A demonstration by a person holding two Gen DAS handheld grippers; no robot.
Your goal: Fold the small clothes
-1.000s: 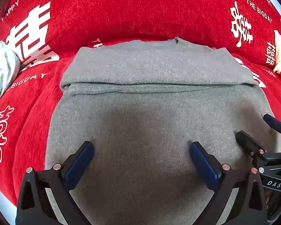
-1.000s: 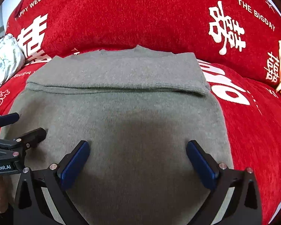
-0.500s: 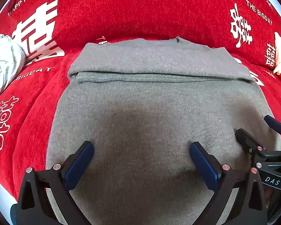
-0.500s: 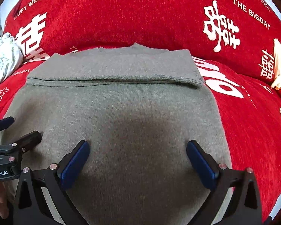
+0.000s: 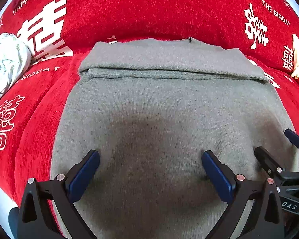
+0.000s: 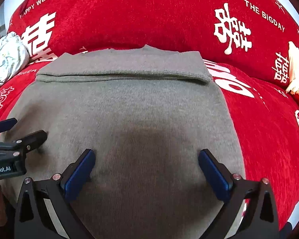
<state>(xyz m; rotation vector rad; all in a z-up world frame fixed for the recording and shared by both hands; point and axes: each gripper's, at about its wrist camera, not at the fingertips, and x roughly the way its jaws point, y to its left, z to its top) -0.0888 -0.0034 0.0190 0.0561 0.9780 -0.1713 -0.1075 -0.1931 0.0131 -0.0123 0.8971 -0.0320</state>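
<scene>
Both my claws spread wide, gripping nothing: left claw (image 5: 150,171) and right claw (image 6: 146,168) hover side by side over the near half of the sweater (image 5: 159,109). Sweater lies flat on the red cover (image 5: 149,10), far edge folded over toward me.

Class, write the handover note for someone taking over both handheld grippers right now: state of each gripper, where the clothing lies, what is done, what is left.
Left gripper: jaws wide open, empty, low over the near left part of the grey knitted garment.
Right gripper: jaws wide open, empty, over the near right part, beside the left one.
Garment: spread flat on the red sofa cover with white lettering.
Done: the far edge is folded over as a flat band.
Left: the near portion is unfolded; probably grasp the near edge with both grippers and fold it toward the band.
</scene>
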